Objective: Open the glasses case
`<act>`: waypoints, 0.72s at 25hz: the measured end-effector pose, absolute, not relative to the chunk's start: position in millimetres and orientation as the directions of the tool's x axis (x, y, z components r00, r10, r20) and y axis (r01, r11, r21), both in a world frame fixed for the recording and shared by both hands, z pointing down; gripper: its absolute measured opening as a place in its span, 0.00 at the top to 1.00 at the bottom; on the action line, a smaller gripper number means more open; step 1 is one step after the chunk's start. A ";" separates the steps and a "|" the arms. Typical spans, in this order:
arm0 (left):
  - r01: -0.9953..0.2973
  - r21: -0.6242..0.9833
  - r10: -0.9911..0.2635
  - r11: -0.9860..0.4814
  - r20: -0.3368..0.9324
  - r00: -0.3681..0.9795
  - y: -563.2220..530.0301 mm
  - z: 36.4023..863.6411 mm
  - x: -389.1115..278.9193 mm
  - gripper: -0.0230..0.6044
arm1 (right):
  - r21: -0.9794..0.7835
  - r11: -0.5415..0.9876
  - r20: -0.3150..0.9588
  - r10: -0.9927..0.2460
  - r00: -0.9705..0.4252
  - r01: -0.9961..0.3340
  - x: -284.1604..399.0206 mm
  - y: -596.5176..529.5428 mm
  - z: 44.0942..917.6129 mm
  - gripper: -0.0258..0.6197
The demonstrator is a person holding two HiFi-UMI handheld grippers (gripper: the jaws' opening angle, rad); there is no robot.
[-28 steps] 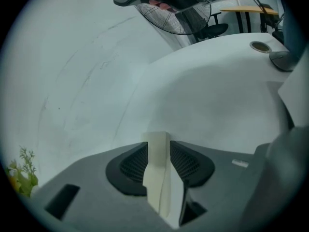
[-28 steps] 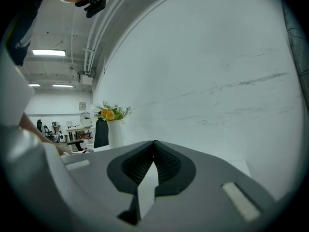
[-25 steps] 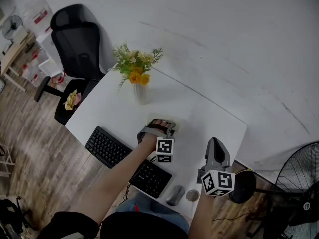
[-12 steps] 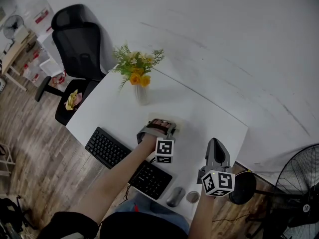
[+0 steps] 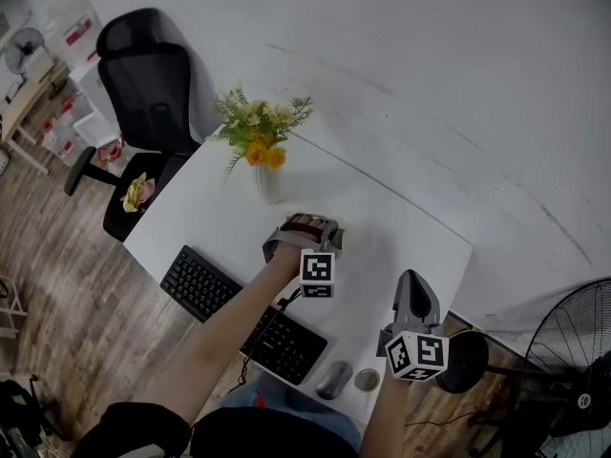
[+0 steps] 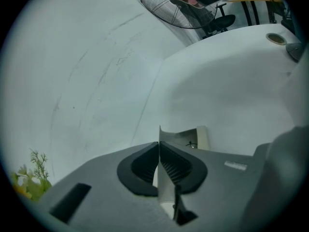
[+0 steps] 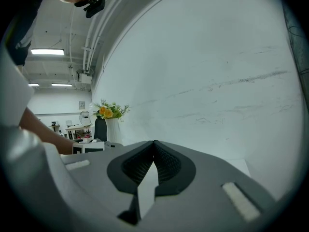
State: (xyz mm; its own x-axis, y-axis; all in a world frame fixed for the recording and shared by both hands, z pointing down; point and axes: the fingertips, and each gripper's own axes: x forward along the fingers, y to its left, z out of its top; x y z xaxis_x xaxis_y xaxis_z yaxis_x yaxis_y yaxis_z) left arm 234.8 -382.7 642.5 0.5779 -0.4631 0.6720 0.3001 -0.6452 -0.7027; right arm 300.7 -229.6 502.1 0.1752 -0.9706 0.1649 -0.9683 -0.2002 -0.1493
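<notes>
Left gripper view: my left claw (image 6: pixel 159 143) closing, pads pinching thin raised lid edge of glasses case (image 6: pixel 193 138). Case body just ahead on desk (image 6: pixel 231 91), long axis seemingly across my line. Right claw (image 7: pixel 154 143) pressed together, empty, farther off.

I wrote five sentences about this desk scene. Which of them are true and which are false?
1. The vase holds yellow flowers. True.
2. The keyboard is white. False: it is black.
3. The right gripper holds the mouse. False: its jaws are shut on nothing; the mouse lies on the table.
4. A black office chair stands beside the table. True.
5. The glasses case lies on the chair. False: it is on the table.
</notes>
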 end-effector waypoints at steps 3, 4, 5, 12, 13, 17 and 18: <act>0.294 -0.714 -0.477 -0.635 0.662 0.578 -396.3 645.7 243.0 0.93 | -0.148 -0.207 0.170 -0.969 0.181 -0.967 303.2 -226.8 503.0 0.94; 0.294 -0.715 -0.479 -0.635 0.662 0.576 -400.0 646.7 245.1 0.92 | -0.148 -0.208 0.172 -0.968 0.182 -0.967 303.9 -225.9 503.5 0.94; 0.295 -0.713 -0.480 -0.636 0.665 0.572 -403.3 647.5 246.8 0.92 | -0.148 -0.208 0.174 -0.968 0.182 -0.967 304.5 -225.2 503.9 0.94; 0.297 -0.702 -0.491 -0.647 0.682 0.542 -423.2 653.1 254.2 0.89 | -0.141 -0.207 0.185 -0.966 0.180 -0.968 307.8 -220.8 504.6 0.94; 0.309 -0.696 -0.492 -0.648 0.692 0.528 -425.0 653.8 253.0 0.89 | -0.140 -0.209 0.186 -0.966 0.181 -0.968 308.4 -220.1 504.6 0.94; 0.274 -0.703 -0.488 -0.657 0.672 0.557 -425.9 652.9 259.9 0.88 | -0.140 -0.214 0.187 -0.965 0.186 -0.967 310.2 -217.6 504.0 0.94; 0.265 -0.702 -0.487 -0.661 0.670 0.560 -425.5 652.2 259.9 0.88 | -0.140 -0.213 0.187 -0.965 0.186 -0.967 310.3 -217.5 503.6 0.94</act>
State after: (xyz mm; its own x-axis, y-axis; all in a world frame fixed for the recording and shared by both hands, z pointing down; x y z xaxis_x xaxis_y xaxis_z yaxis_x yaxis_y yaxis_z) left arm 259.9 -425.5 652.2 0.5602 -0.4873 0.6699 0.2654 -0.6605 -0.7023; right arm 310.3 -217.5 503.6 0.1858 -0.9646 0.1872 -0.9669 -0.2134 -0.1398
